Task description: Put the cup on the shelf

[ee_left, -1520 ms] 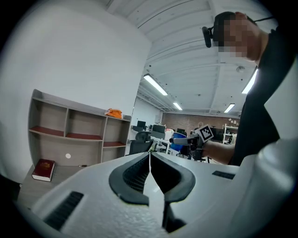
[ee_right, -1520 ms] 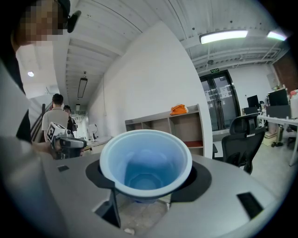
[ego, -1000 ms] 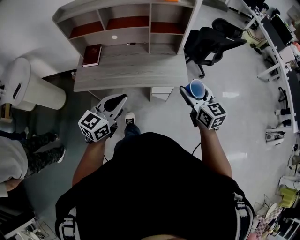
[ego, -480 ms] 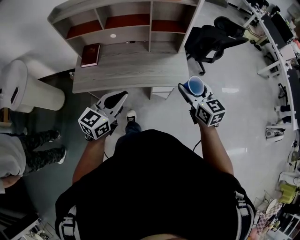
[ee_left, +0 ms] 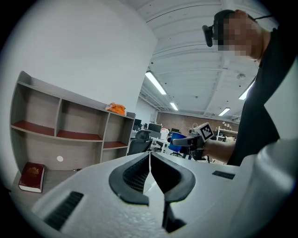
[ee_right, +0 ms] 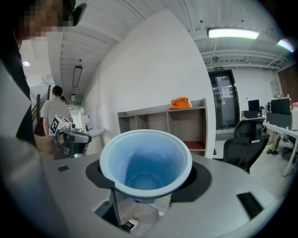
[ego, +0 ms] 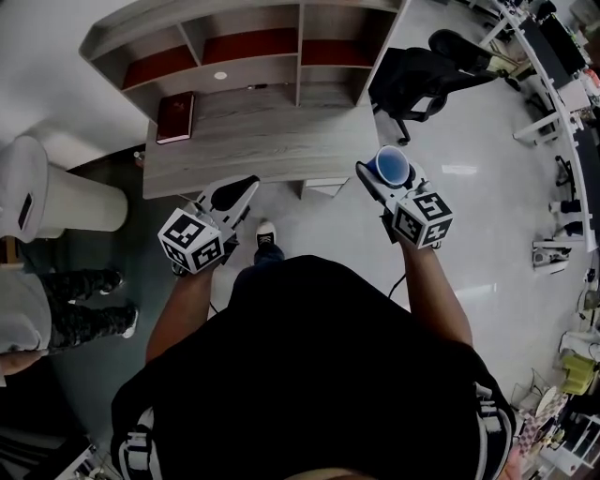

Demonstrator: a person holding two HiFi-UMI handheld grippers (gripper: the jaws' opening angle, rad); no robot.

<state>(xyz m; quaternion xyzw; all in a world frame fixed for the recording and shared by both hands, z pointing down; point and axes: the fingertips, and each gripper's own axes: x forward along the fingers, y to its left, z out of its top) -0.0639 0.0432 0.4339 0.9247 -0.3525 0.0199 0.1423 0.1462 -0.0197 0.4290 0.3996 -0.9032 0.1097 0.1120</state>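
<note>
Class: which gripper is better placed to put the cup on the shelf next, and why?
Right. The right gripper is shut on the blue cup, held mouth-up with the shelf ahead. The left gripper is shut and empty, so it would first need the cup.

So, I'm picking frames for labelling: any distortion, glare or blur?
Head view: fisheye bows the shelf, glare patch on the floor. Left gripper view: dark round vignette, ceiling lights bright. Right gripper view: blue cup sharp, ceiling lamp blown out.
</note>
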